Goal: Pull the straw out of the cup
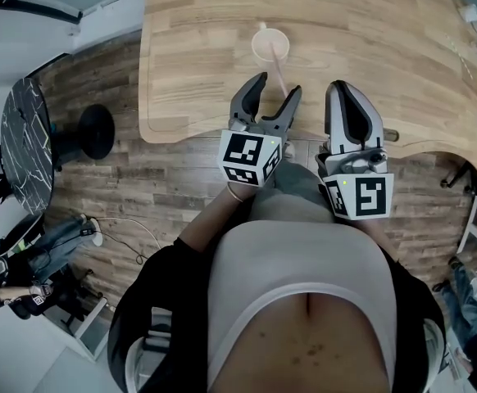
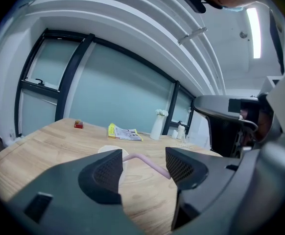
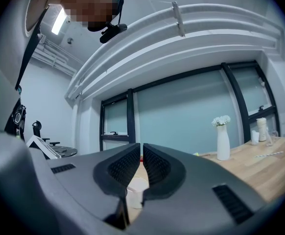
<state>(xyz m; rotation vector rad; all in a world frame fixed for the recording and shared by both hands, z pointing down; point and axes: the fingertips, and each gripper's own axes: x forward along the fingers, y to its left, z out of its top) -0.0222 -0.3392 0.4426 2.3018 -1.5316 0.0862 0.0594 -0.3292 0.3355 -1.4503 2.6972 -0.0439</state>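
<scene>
The left gripper point(image 1: 276, 86) sits just over the desk's point(image 1: 197, 56) near edge with its jaws spread wide and gripping nothing. The pink bendy straw point(image 1: 278, 72) leans out of the white cup point(image 1: 269, 43), which stands a little in from the near edge, left of the desk's middle. In the left gripper view the straw's point(image 2: 147, 164) free end lies between the pads and runs up to the right-hand one. Whether it touches that pad I cannot tell.

Because the straw sits off to one side of the gap, the jaws closing as they stand may nudge it aside or catch only its tip. The cup looks light and nothing holds it. A pull made level or slanted, not along the straw, could tip it or drag it toward the near edge.

To the right, the right gripper point(image 1: 347, 88) has its jaws clenched together with nothing in them. It hangs at the near edge apart from the cup, so it offers no steadying.

Nothing blocks the way between the left gripper and the straw. Along the desk's far edge, well apart from the cup, sit a small red object point(image 2: 78, 125), a yellow booklet point(image 2: 124, 132) and a white vase of flowers point(image 2: 157, 126).
</scene>
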